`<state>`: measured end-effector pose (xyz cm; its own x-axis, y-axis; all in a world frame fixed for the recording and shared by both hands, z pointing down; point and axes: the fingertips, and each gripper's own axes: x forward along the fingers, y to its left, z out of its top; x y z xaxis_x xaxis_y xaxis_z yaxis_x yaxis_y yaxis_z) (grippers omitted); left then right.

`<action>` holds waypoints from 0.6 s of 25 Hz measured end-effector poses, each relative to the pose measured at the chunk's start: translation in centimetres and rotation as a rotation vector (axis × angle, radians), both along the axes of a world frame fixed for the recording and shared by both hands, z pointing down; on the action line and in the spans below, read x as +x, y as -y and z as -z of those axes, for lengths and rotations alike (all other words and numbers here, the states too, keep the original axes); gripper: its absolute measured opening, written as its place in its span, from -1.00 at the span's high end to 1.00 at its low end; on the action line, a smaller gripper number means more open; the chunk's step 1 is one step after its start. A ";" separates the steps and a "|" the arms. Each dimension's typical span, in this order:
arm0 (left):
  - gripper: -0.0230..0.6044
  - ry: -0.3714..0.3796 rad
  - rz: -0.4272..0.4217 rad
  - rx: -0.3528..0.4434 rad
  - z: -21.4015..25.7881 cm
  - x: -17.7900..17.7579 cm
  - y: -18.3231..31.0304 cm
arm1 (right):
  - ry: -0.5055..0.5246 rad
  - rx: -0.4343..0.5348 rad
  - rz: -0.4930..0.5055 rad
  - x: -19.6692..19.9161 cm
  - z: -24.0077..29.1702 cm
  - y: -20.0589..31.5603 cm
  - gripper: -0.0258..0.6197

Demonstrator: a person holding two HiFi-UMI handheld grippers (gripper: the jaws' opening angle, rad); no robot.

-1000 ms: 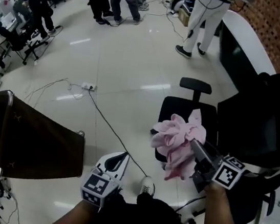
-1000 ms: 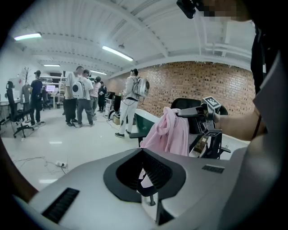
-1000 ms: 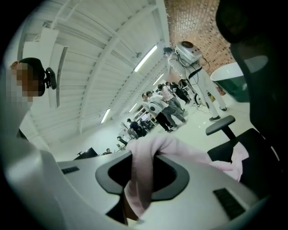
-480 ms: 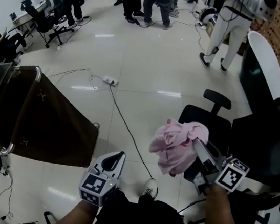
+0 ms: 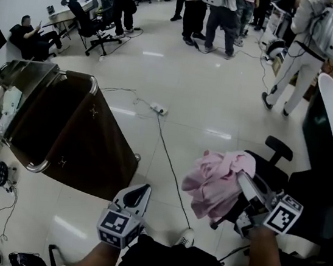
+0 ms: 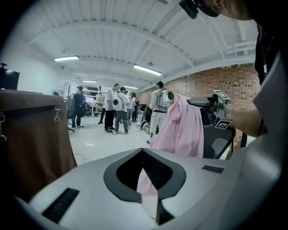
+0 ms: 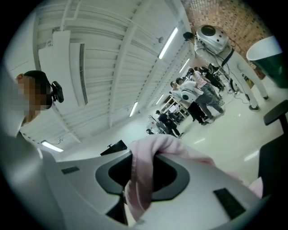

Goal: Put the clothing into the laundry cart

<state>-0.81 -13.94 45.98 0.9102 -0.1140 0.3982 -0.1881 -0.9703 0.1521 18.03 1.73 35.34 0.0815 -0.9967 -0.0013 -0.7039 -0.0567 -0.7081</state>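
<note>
Head view, with both gripper views. The glossy white floor (image 5: 192, 84) fills most of the field. The laundry cart (image 5: 87, 149), a dark brown bag on a chrome frame, stands at the left of the head view. Its open top is now in sight, whereas one second ago only its side wall showed at the picture's edge. It also lies nearer the centre of the view than before. A black office chair (image 5: 276, 152) stands well to the right of the cart.

The pink garment (image 5: 215, 182) hangs bunched in the air between the cart and the chair, clear of the floor. One second ago it hung over the chair seat, so it has travelled toward the cart, though a stretch of floor still separates them.

The right gripper (image 5: 241, 181) has its jaws narrowly closed on a fold of the garment. In the right gripper view the cloth (image 7: 137, 179) drapes out of the jaw opening.

The left gripper (image 5: 140, 192) hangs low, just right of the cart's near corner, much as before. Its jaws meet at the tip and carry nothing. Its own view shows the garment (image 6: 182, 130) ahead.

A power strip (image 5: 156, 107) with its cable lies on the floor just beyond the cart.
</note>
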 end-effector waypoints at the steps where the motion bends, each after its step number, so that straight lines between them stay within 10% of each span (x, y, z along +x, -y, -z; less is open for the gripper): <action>1: 0.93 -0.005 0.013 0.000 0.2 -0.7 0.8 | -0.008 0.004 0.008 -0.4 0.4 0.9 0.56; 15: 0.93 -0.090 0.158 0.046 3.7 -8.4 10.5 | -0.111 0.034 0.174 -7.9 5.2 13.9 0.56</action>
<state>-9.23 -24.49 42.26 0.9112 -0.2749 0.3068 -0.3265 -0.9361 0.1310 10.14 -12.21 30.16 -0.0941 -0.9950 -0.0345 -0.7750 0.0949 -0.6248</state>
